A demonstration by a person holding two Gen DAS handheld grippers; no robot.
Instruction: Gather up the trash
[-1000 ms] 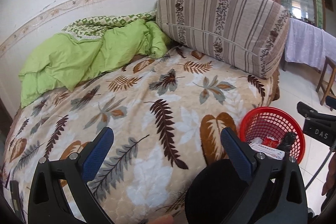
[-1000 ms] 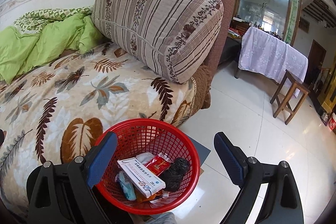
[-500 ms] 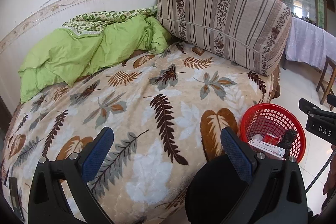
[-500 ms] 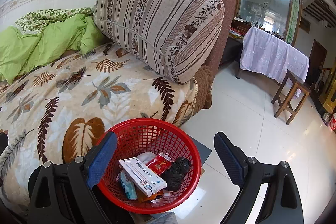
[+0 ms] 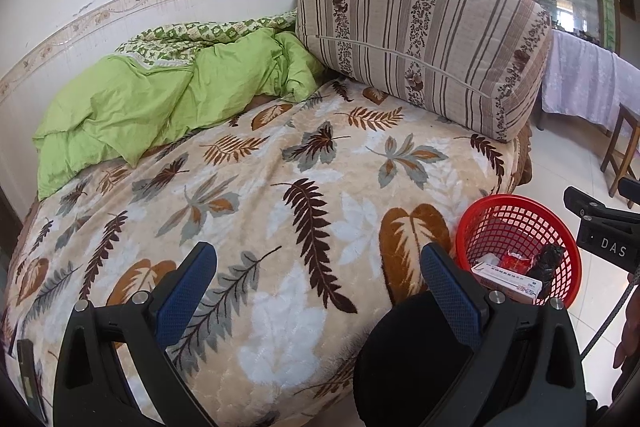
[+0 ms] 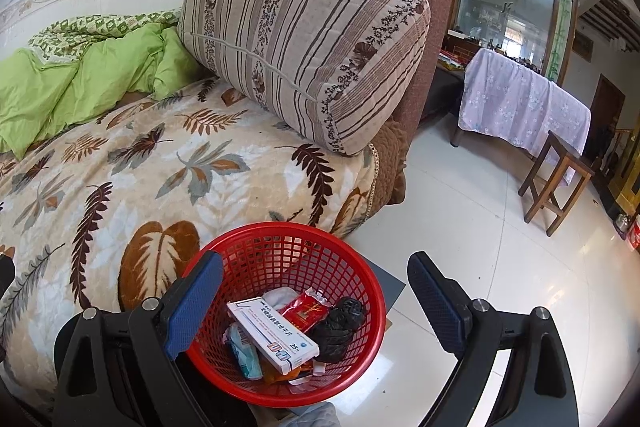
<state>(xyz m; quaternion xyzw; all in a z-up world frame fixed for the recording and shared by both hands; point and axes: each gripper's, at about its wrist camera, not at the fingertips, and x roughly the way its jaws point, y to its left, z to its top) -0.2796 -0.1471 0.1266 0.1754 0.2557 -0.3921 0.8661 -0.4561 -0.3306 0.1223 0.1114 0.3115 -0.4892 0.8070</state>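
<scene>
basket (image 6: 362,285) by the bed (image 5: 280,211), trash inside.
i hold both grippers spread and empty: left (image 5: 320,269), right (image 6: 316,281).

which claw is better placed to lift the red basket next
Probably the right claw: it is open right over the red basket, one finger at the rim. The left claw is open over the bed blanket.

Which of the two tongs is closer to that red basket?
Right. The right tongs hang open just above the red basket; the left tongs are over the leaf blanket beside it.
</scene>
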